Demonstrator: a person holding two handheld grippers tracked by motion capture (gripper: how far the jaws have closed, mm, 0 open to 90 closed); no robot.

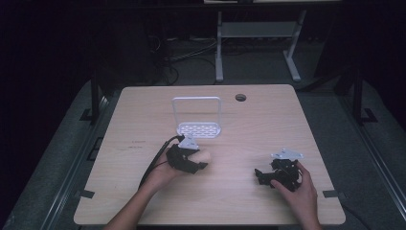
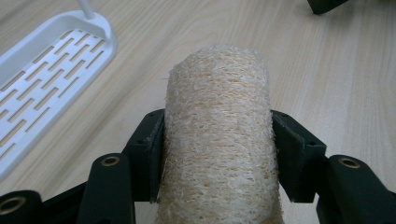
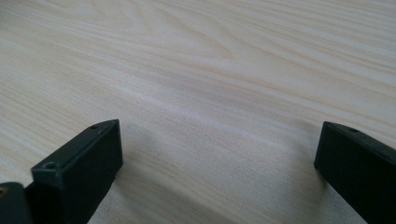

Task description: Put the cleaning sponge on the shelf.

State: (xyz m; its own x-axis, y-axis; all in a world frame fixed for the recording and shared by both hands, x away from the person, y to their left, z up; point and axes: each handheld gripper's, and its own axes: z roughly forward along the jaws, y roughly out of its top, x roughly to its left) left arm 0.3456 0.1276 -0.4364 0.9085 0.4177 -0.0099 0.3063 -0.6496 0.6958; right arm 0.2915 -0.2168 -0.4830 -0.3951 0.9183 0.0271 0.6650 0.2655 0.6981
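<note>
1. A light wooden table (image 1: 230, 191) is seen from the high view, with dark floor around it and a white desk frame (image 1: 258, 43) behind.
2. A white rack (image 1: 198, 128) with a slotted base and an upright wire loop stands near the middle of the table, toward the far side.
3. The left gripper (image 1: 198, 160) is held by the left hand (image 1: 163, 175) just in front of the rack, near it but apart from it.
4. A pale loofah (image 2: 219, 140), roll-shaped and coarse-fibred, is clamped between the left gripper's two jaws; the pads are pressed against its sides.
5. In the left gripper view the loofah is seen reaching forward past the jaws, with the rack's slotted base lying to the upper left of it.
6. Whether the loofah touches the table cannot be told.
7. The right gripper (image 1: 261, 176) is held by the right hand (image 1: 297, 189) at the near right part of the table, well apart from the left gripper and the rack.
8. In the right gripper view (image 3: 217, 154) its jaws are seen spread wide, low over bare wood, with nothing between them.
9. A small dark hole (image 1: 240, 97) is seen in the table near the far edge, right of the rack.
</note>
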